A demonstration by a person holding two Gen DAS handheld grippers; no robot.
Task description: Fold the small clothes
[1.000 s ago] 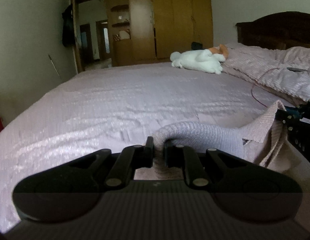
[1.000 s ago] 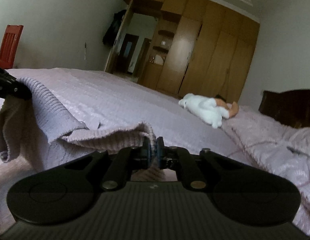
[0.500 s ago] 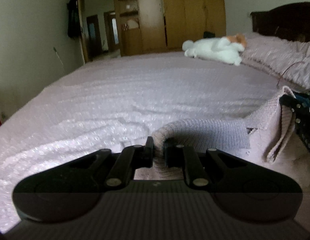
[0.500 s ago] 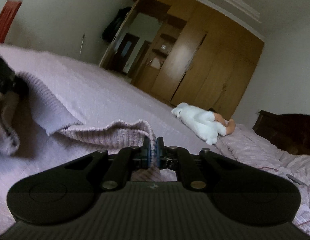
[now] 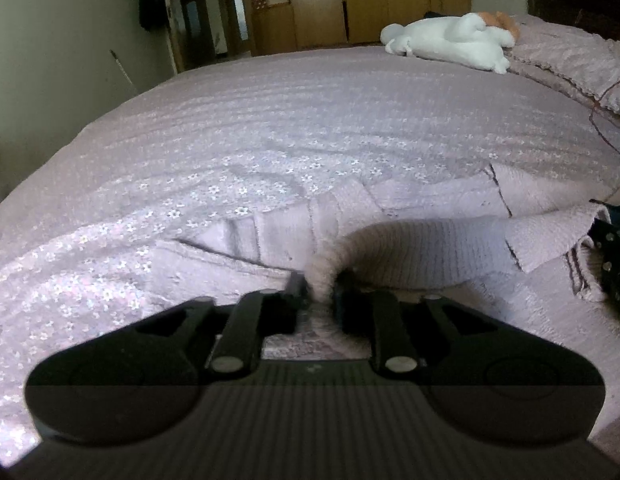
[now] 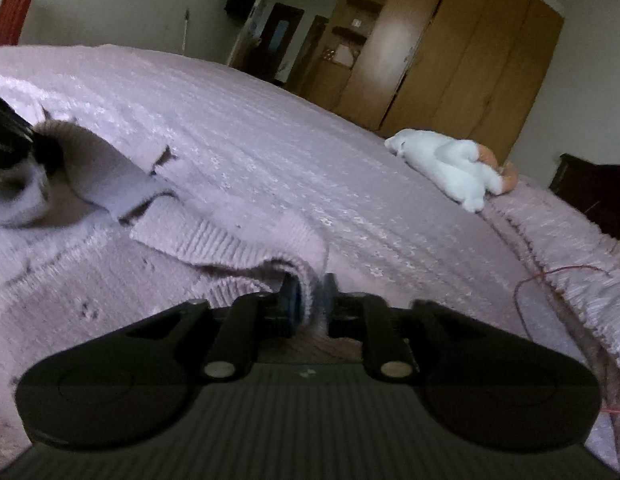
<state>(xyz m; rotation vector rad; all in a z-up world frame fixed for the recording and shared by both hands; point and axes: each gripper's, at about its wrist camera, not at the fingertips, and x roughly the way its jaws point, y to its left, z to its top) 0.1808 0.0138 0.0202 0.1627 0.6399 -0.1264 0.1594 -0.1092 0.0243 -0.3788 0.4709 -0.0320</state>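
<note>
Knitted lilac garment [image 5: 422, 252] lies on the bedspread [image 5: 310, 120], its near edge lifted. The left gripper [image 5: 319, 294] pinches a fold at its 12 o'clock; the cloth runs toward 2 o'clock. The right gripper [image 6: 308, 300] clamps the ribbed hem [image 6: 230, 246], trailing toward 10 o'clock. No readable writing shows.

- Dim, soft daylight fills the room; the bedspread [image 5: 270, 128] shines palest at 8 o'clock in the left wrist view, with a silvery sheen
- The wardrobe [image 6: 450, 64] carries a washed-out glare patch at 12 o'clock in the right wrist view
- Both views bow hard at the rims, corners going dark
- The knitted garment [image 6: 238, 240] is smeared with blur at 9 o'clock; the plush toy [image 5: 450, 42] is soft
</note>
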